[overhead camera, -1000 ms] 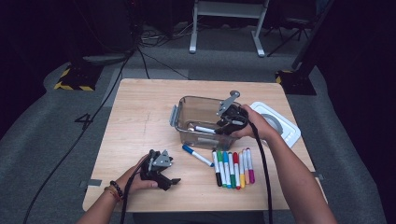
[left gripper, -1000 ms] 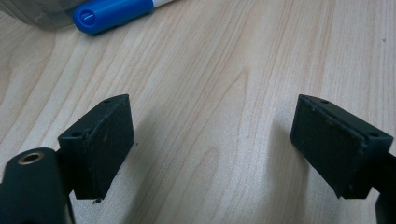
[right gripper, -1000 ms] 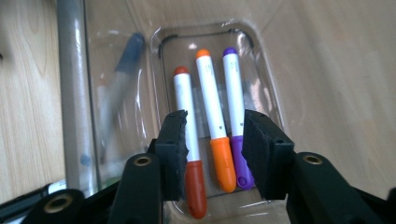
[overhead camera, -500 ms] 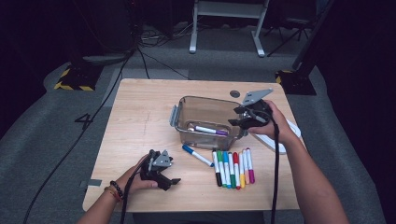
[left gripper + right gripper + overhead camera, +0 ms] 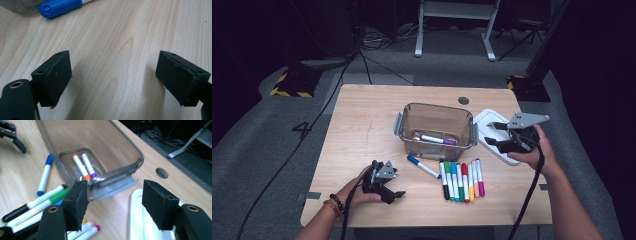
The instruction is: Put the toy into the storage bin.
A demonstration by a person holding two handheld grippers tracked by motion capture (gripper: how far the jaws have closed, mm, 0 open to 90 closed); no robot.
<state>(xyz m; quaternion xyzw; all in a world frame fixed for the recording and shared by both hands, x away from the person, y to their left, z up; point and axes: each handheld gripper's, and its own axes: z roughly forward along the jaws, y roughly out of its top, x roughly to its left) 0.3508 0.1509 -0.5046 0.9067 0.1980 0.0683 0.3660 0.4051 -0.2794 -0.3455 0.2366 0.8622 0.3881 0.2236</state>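
A clear plastic box [image 5: 404, 122] stands mid-table with a purple marker [image 5: 438, 140] and an orange marker [image 5: 80, 166] lying in it. A blue marker [image 5: 423, 166] lies in front of the box, and a row of several coloured markers [image 5: 460, 180] lies to its right. My right gripper [image 5: 490, 133] hovers right of the box over a white lid [image 5: 484, 117]; its jaws have just been opening and nothing is between them. My left gripper [image 5: 396, 194] rests on the table at the front left, jaws apart on bare wood [image 5: 112, 80].
A round cable hole [image 5: 463, 100] sits in the table behind the box. The wooden table [image 5: 362, 115] has bare room along its left half. Beyond it lie dark floor, cables and a stand's legs [image 5: 452, 30].
My right gripper has drawn away from the box to the right and a little up, over the white lid, and its jaws have spread. The left hand has stayed put.
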